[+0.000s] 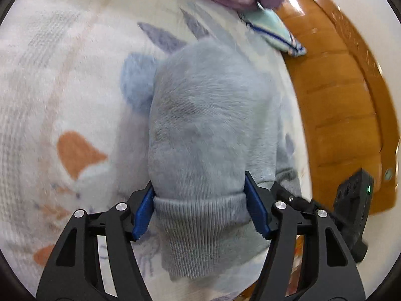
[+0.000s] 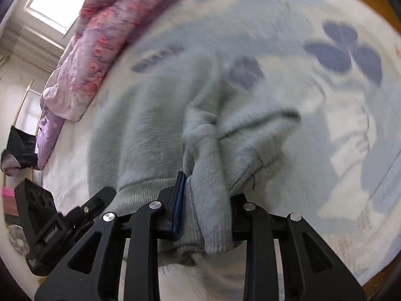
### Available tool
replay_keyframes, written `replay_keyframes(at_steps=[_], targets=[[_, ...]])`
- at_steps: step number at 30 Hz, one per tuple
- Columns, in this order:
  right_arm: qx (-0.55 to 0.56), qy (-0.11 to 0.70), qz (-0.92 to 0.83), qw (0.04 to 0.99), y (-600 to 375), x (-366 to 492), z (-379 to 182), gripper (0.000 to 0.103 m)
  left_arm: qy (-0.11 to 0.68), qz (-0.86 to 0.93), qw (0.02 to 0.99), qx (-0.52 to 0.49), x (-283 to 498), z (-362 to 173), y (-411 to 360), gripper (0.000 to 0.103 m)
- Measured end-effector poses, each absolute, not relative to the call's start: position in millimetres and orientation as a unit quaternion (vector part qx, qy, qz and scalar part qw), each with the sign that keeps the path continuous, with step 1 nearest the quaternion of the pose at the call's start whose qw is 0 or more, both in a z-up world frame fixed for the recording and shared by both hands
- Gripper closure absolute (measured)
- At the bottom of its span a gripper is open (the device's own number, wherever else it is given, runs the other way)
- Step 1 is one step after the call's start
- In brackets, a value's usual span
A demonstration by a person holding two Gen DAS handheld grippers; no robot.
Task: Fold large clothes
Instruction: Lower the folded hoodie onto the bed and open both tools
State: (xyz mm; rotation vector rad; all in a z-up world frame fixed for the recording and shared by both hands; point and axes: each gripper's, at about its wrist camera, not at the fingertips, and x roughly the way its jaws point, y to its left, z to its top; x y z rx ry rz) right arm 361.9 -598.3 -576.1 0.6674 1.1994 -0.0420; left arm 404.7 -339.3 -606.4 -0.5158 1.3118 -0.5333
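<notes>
The grey fleece sweater lies on the bed — soft, limp, light, likely to sag, so its ribbed hem is the sound hold. Left tongs straddle that hem; right tongs pinch bunched cloth. Patterned blanket beneath — pink quilt, wooden bed frame beyond.

Fuzzy pale-grey knit sweater spread on the leaf-patterned fleece blanket, ribbed hem between both grippers' fingers. Behind it, crumpled pink-and-purple quilt. Right of the blanket, orange wooden bed frame.
</notes>
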Motion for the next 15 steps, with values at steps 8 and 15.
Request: replay_keyframes(at_steps=[8, 15], targets=[[0.299, 0.595, -0.091, 0.740, -632, 330, -603, 0.066, 0.615, -0.232, 0.734, -0.171, 389, -611, -337, 0.018], [0.285, 0.602, -0.101, 0.739, -630, 330, -599, 0.066, 0.620, -0.219, 0.743, -0.127, 404, -603, -352, 0.014]])
